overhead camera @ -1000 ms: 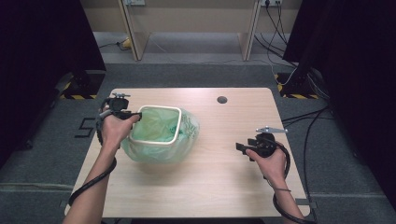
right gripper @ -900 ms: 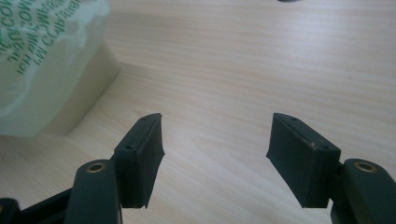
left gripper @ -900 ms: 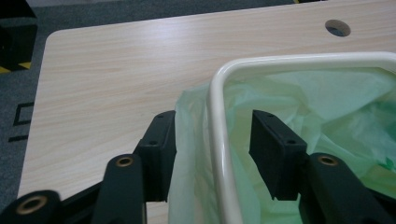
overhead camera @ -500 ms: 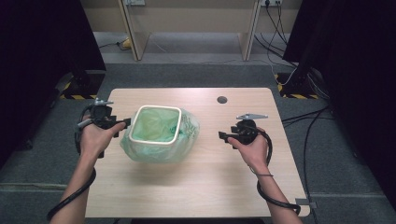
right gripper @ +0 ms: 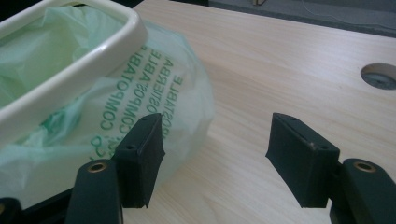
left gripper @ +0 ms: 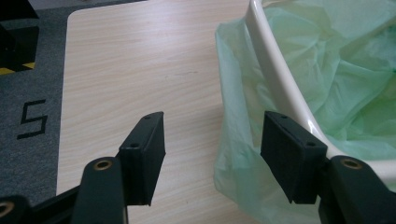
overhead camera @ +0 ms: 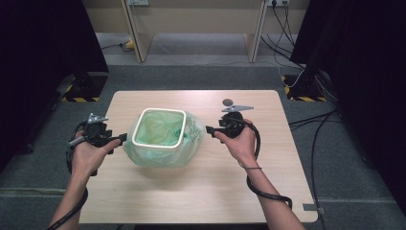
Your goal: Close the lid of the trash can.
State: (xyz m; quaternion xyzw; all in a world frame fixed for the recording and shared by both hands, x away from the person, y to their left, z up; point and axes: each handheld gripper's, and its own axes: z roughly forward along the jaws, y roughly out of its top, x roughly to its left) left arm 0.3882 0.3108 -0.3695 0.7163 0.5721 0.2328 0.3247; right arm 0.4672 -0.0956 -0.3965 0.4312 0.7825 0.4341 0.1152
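White square plastic bin (overhead camera: 159, 134) lined with a thin green bag (overhead camera: 184, 143) sits mid-table (overhead camera: 201, 196) — left gripper (overhead camera: 122, 138) and right gripper (overhead camera: 208, 129) flank it, both with jaws apart, gripping nothing — left jaws just opened.

On the green bag (right gripper: 140, 107), dark green print reads "COMPOSTABLE" in two lines, seen upside down in the right gripper view; smaller print below it is too blurred to read. At nine o'clock of the bench (left gripper: 140, 70), the grey floor (left gripper: 28, 93) bears a black "5" (left gripper: 33, 119).
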